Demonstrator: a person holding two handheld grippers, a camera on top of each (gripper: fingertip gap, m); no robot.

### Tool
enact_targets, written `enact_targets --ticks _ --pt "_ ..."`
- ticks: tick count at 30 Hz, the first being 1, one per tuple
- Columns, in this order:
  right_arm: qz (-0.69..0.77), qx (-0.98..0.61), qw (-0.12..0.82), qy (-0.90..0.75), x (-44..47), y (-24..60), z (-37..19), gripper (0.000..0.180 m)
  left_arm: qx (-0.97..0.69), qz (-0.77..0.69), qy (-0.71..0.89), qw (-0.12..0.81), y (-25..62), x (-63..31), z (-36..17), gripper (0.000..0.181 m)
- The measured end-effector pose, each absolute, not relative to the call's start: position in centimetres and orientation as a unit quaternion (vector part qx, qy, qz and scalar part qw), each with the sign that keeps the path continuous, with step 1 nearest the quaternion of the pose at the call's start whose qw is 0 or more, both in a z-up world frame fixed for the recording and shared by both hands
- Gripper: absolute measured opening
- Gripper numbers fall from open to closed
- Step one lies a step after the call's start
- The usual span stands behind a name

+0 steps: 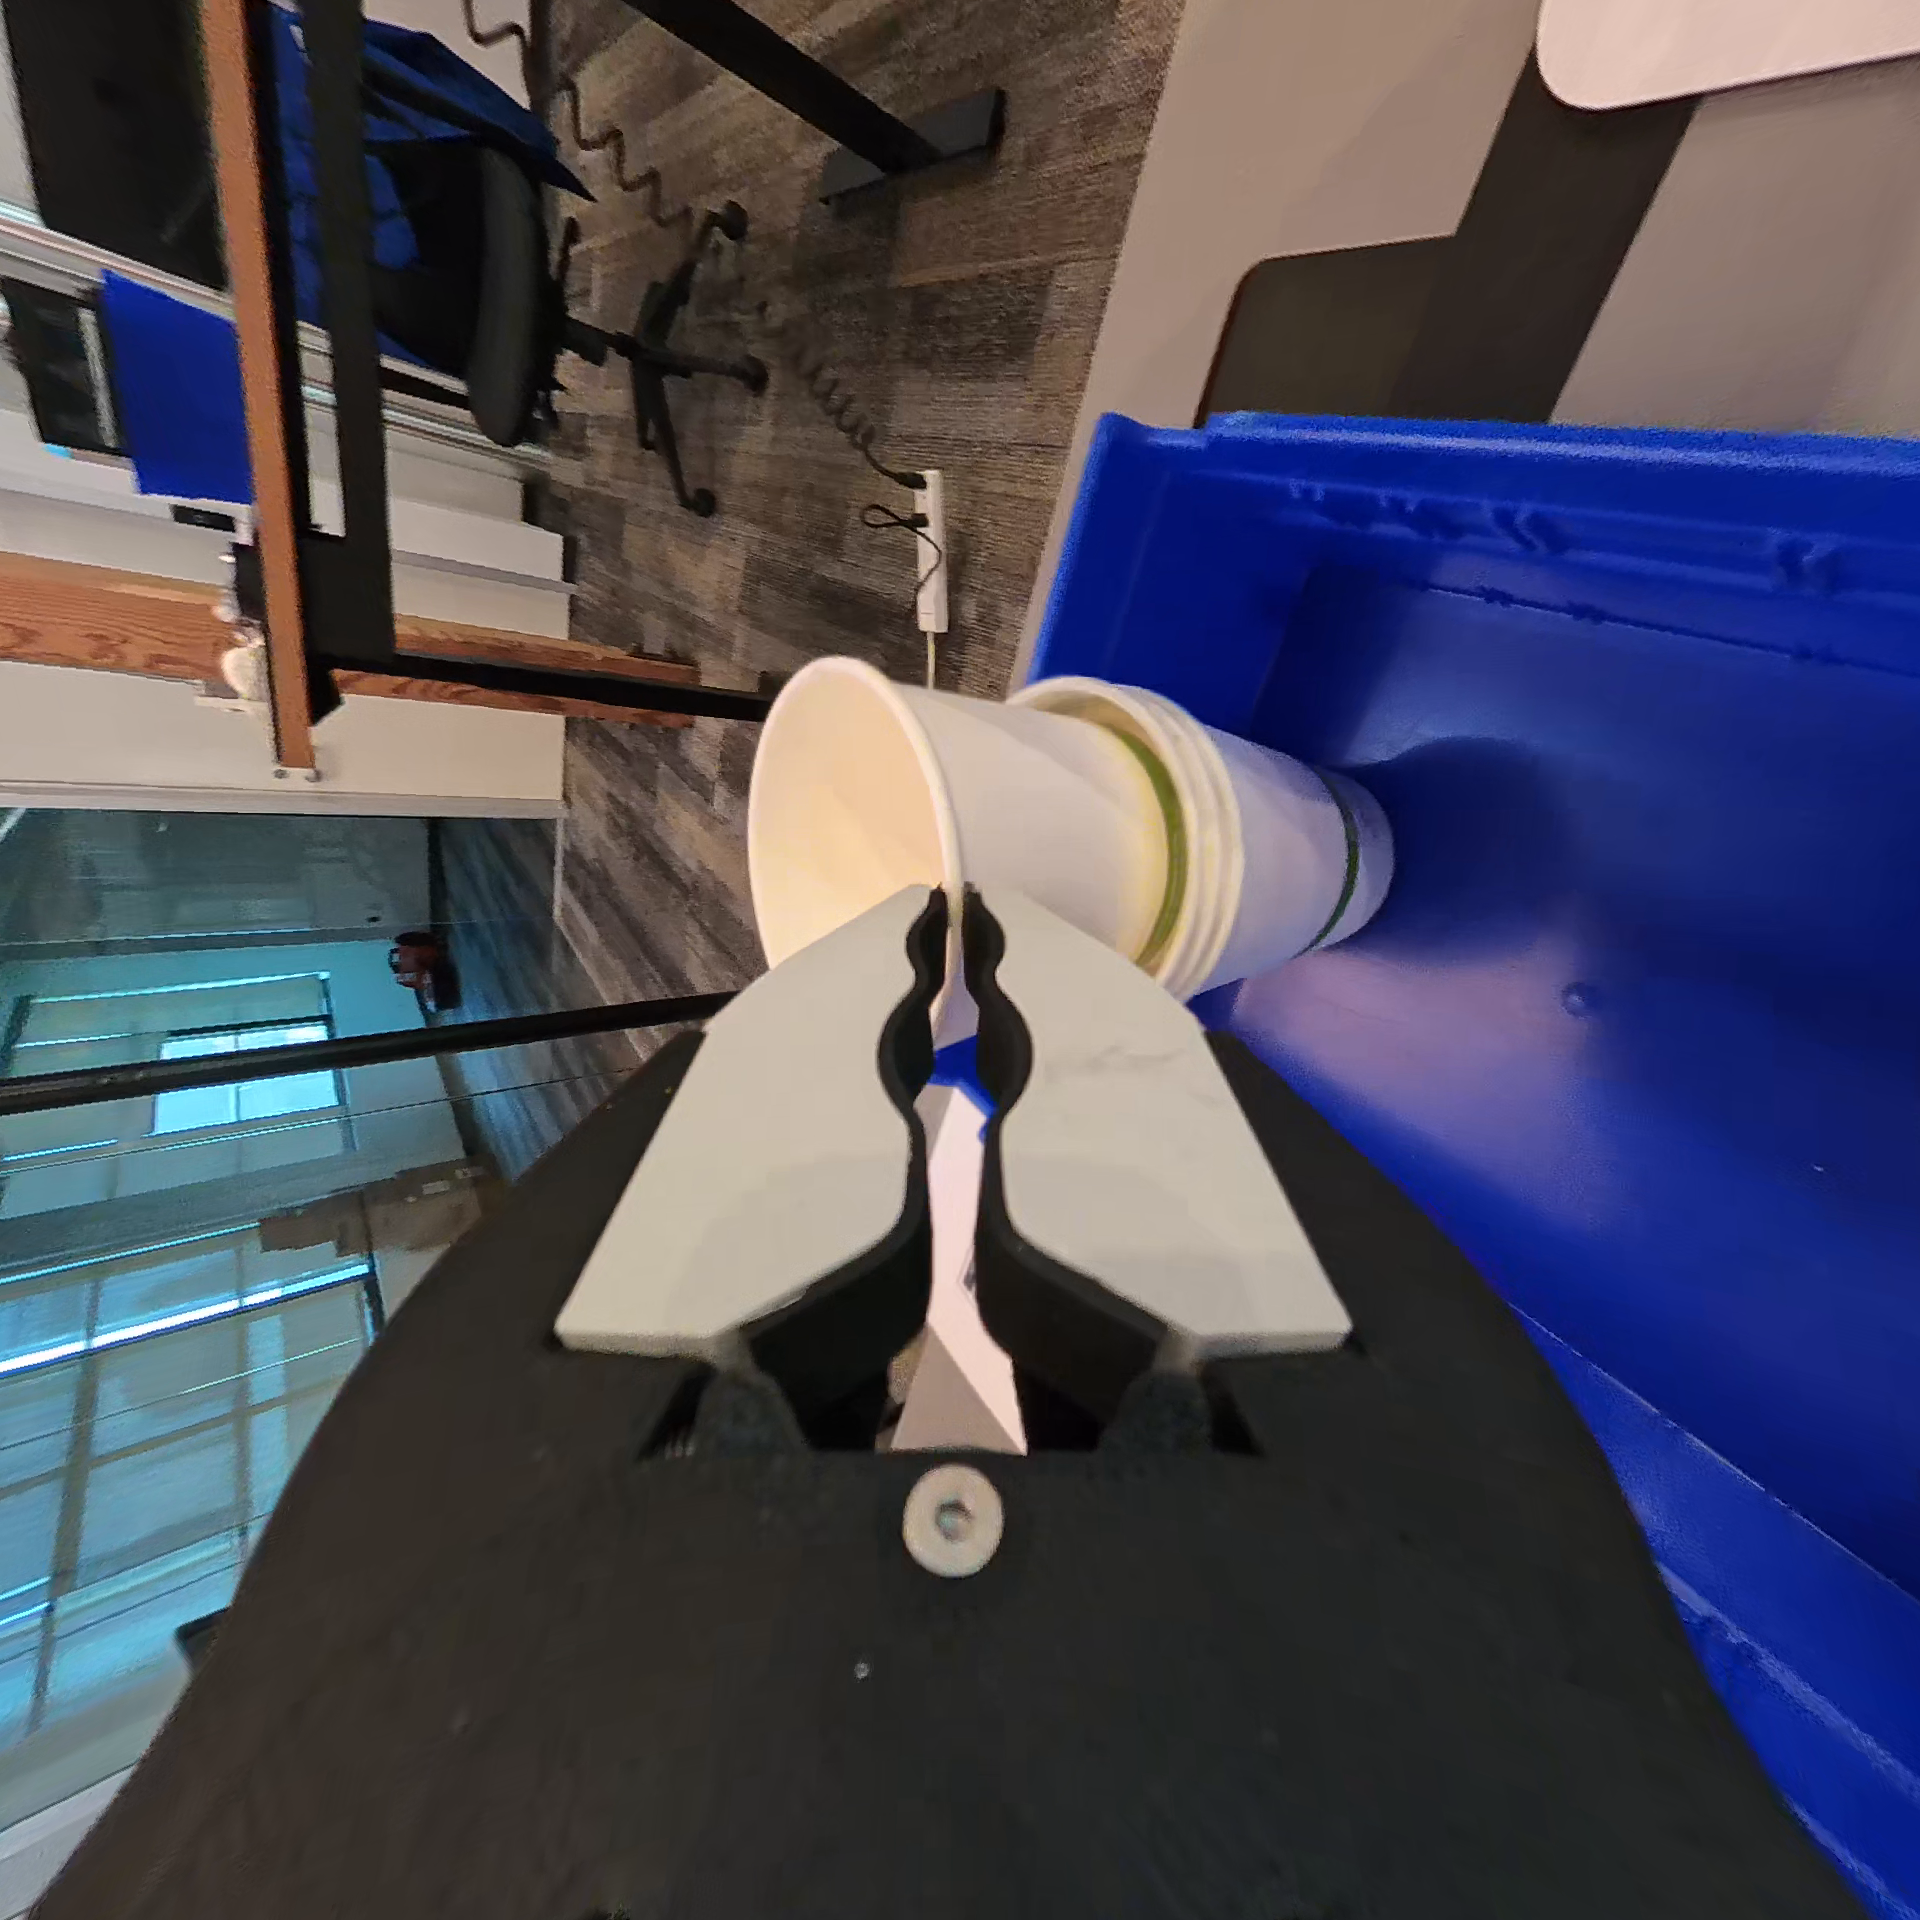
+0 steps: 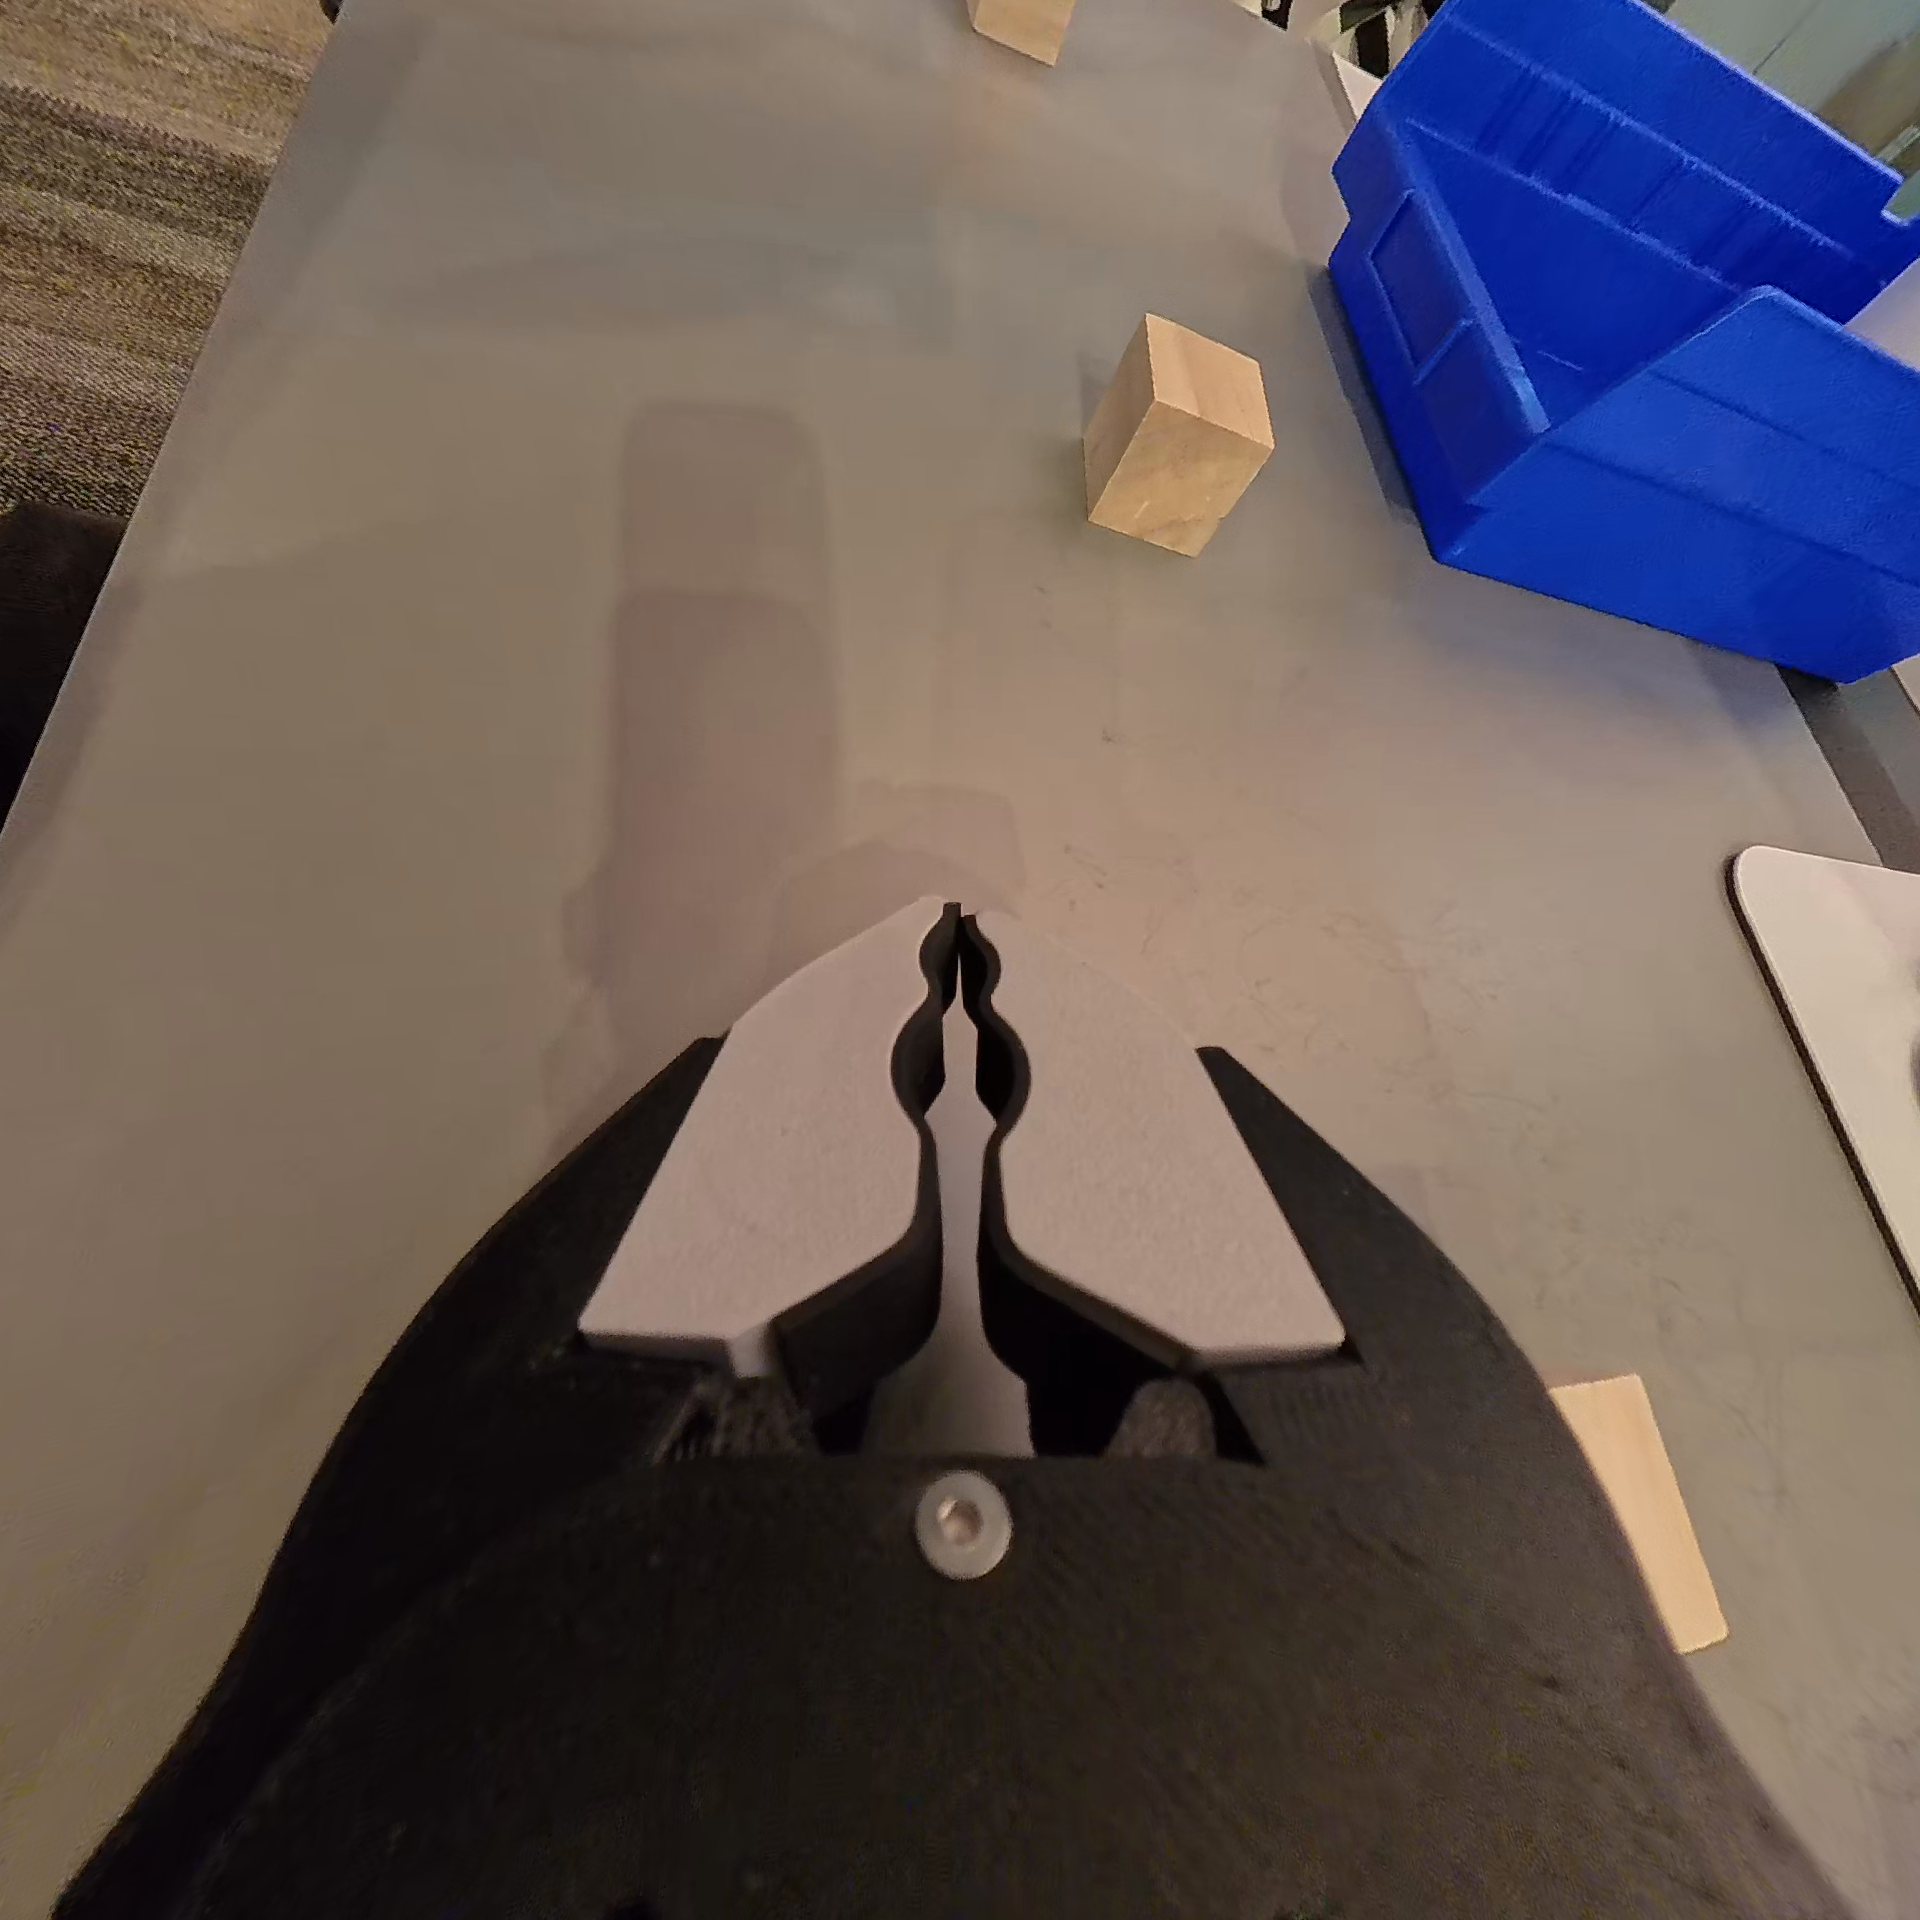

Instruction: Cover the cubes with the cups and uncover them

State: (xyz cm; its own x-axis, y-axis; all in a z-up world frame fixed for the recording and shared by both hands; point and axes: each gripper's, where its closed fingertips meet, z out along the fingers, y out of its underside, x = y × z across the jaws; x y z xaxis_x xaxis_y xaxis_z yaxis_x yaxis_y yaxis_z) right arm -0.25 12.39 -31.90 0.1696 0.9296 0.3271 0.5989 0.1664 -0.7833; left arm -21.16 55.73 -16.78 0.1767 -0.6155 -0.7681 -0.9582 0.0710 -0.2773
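In the left wrist view, which is rolled sideways, my left gripper point(image 1: 956, 894) is shut on the rim of a white paper cup point(image 1: 987, 810). The cup's base still sits partly inside a stack of white cups point(image 1: 1268, 852) standing in a blue bin point(image 1: 1610, 935). In the right wrist view my right gripper point(image 2: 958, 914) is shut and empty above the grey table point(image 2: 623, 520). A wooden cube point(image 2: 1179, 436) stands ahead to the right. A second cube point(image 2: 1023, 26) shows at the top edge. A third cube point(image 2: 1636, 1507) lies beside the gripper body on the right.
The blue bin point(image 2: 1621, 343) stands at the table's right side near the middle cube. A white mat point(image 2: 1839, 1018) lies at the right edge. Carpet point(image 2: 114, 208) lies beyond the table's left edge. An office chair point(image 1: 520, 301) and desks stand on the floor.
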Motion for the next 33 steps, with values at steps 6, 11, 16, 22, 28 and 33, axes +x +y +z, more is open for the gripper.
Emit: enact_targets --ticks 6,11,16,22,28,33 --pt "0.181 -0.619 0.448 -0.62 -0.3 12.4 -32.0 0.0 -0.628 0.227 0.587 0.459 54.4 -20.7 -11.8 0.003" --pt "0.178 -0.617 0.447 -0.623 -0.3 12.4 -32.1 0.0 -0.614 0.23 0.561 0.505 51.7 -20.8 -7.5 0.003" --pt "0.172 -0.614 0.448 -0.627 -0.3 12.3 -32.2 0.0 -0.609 0.188 0.531 0.559 45.7 -20.2 -4.6 0.003" --pt "0.198 -0.615 0.492 -0.584 0.0 13.1 -30.3 0.0 -0.611 0.08 0.461 0.639 35.7 -19.6 -4.2 0.003" --pt "0.273 -0.614 0.552 -0.494 -0.1 14.0 -24.9 0.001 -0.614 -0.105 0.376 0.686 26.8 -17.9 -5.7 0.003" --pt "0.304 -0.582 0.595 -0.463 -1.7 13.8 -20.6 0.015 -0.606 -0.237 0.322 0.688 22.3 -16.1 -6.8 0.003"
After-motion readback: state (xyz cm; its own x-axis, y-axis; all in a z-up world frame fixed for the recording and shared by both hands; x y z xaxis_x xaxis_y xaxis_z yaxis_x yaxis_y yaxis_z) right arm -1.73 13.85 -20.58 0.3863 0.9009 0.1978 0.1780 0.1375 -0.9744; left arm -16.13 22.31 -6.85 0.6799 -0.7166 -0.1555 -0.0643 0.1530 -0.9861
